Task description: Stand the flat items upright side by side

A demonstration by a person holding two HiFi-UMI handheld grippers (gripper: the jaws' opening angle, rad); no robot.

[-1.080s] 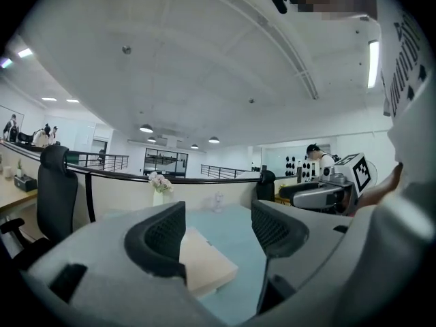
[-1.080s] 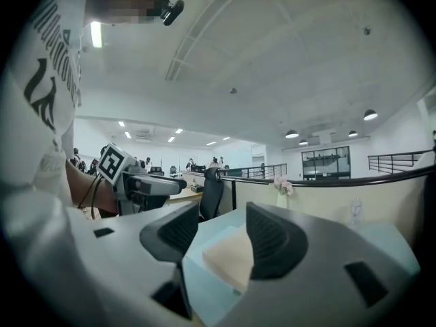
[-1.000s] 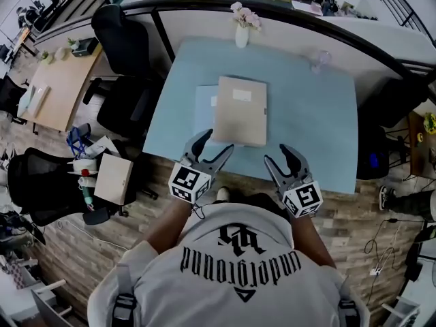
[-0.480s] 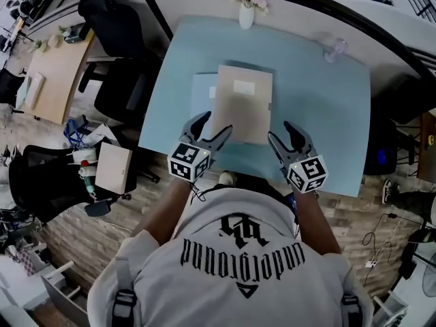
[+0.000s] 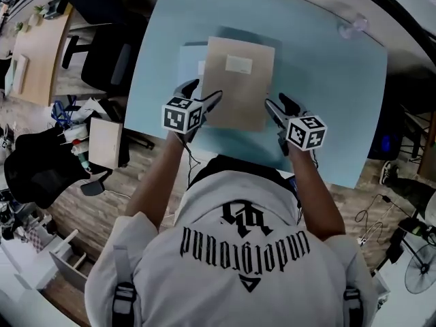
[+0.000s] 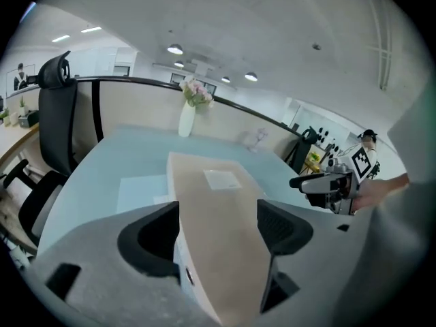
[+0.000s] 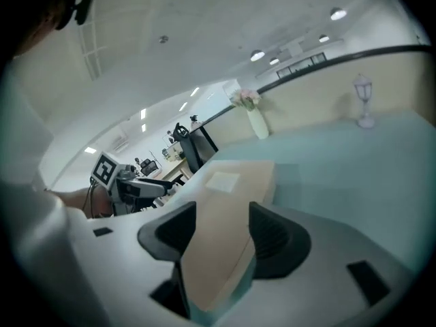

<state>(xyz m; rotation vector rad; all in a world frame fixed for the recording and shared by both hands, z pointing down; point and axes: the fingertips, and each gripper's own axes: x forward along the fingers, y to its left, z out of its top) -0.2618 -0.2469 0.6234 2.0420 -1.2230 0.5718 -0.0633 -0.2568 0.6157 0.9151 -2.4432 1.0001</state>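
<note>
A beige flat file (image 5: 238,90) with a white label lies on a light-blue flat file (image 5: 191,63), both flat on the pale blue table (image 5: 327,94). My left gripper (image 5: 203,92) is at the beige file's near left corner, and my right gripper (image 5: 278,104) at its near right corner. In the left gripper view the beige file (image 6: 218,203) runs between the wide jaws of the left gripper (image 6: 218,227), which have just been opening. In the right gripper view the file (image 7: 225,210) likewise lies between the right gripper (image 7: 218,234), whose jaws have also been opening. Neither pair of pads presses on it.
A white vase with pink flowers (image 6: 187,118) stands at the table's far edge, against the partition. A small clear glass ornament (image 5: 354,27) sits at the far right. A black office chair (image 5: 102,60) stands left of the table, near a wooden desk.
Both grippers have moved forward and down, from the table's near edge to the beige file's near corners. Their jaws now straddle it. The files have not moved.
</note>
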